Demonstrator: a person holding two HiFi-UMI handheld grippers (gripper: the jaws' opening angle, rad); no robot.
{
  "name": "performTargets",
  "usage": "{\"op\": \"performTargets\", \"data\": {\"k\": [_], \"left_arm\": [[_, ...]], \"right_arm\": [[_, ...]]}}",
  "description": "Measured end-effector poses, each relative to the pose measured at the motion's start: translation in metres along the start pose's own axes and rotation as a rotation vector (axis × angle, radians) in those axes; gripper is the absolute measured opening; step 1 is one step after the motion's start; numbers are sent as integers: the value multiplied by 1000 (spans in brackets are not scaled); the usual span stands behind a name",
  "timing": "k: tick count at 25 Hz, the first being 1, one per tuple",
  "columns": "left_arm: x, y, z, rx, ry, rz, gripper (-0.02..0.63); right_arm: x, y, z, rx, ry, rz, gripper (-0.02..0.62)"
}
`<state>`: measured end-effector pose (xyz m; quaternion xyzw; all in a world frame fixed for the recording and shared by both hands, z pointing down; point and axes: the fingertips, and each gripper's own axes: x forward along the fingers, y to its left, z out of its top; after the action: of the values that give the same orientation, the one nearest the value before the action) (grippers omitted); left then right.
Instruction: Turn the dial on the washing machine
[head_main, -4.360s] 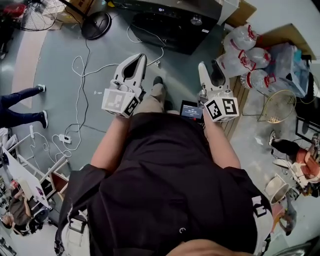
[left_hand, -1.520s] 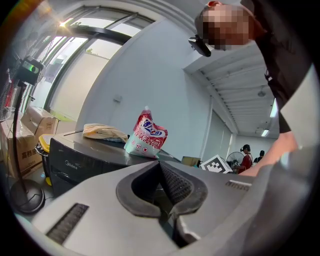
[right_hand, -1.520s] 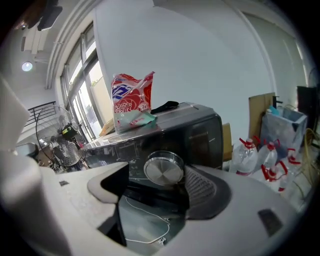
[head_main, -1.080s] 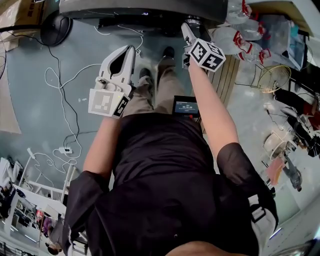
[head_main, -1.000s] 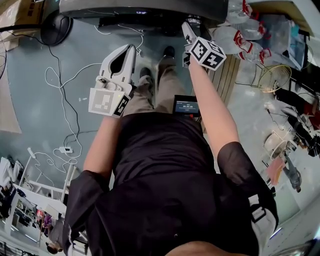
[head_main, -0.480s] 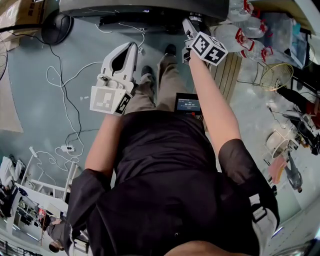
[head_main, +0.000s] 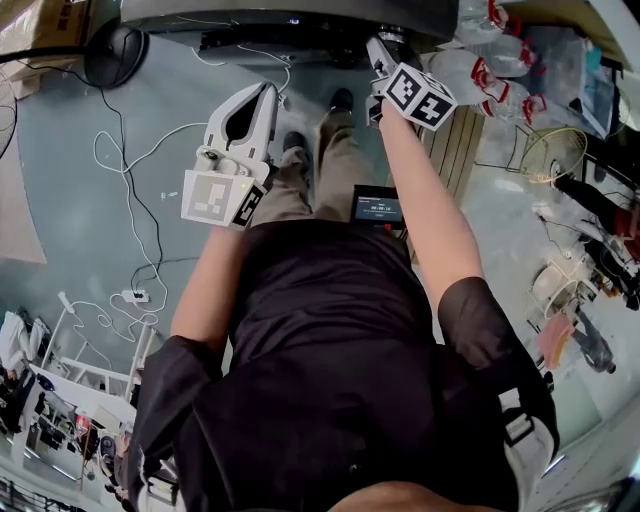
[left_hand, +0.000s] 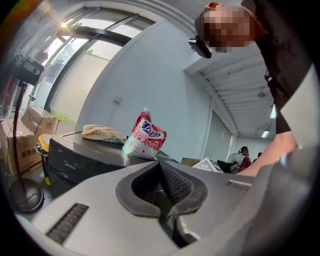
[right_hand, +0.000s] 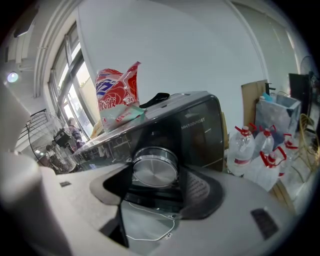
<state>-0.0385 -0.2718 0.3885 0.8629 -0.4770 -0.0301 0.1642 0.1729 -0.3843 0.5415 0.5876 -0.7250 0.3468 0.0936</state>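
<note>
The dial (right_hand: 155, 169), a round knob with a brushed silver face, sits on the dark front panel of the washing machine (right_hand: 197, 125), just under its top edge and toward the machine's right end. It stands between the two fingers of the right gripper (head_main: 380, 52), which reaches to the far side of the scene at the end of the person's outstretched right arm. Those fingers have just been closing. They are wide apart, one on each side of the dial, with their dark pads just beside its rim (no firm press shows).

On the machine's lid, above and left of the dial, a red, white and blue detergent pouch (right_hand: 117, 95) stands upright. In the left gripper view a crumpled pale cloth (left_hand: 102, 133) lies left of it. Right of the machine, clear water bottles (right_hand: 252, 150) with red caps are grouped on the floor.

The left gripper (head_main: 267, 90) is held nearer, left of the person's legs and well apart from the machine. Its fingers are closed tip to tip with nothing between them.

A pedestal fan (head_main: 110, 55) stands at the far left, and white cables (head_main: 130, 150) trail over the grey floor (head_main: 60, 200). A small lit screen (head_main: 378, 208) hangs at the person's waist.
</note>
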Motion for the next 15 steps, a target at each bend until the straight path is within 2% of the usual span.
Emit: {"op": "performTargets", "data": {"k": [15], "left_arm": [[4, -2, -3, -1, 5, -2, -5]], "right_arm": [[0, -3, 1, 30, 5, 21, 284]]}}
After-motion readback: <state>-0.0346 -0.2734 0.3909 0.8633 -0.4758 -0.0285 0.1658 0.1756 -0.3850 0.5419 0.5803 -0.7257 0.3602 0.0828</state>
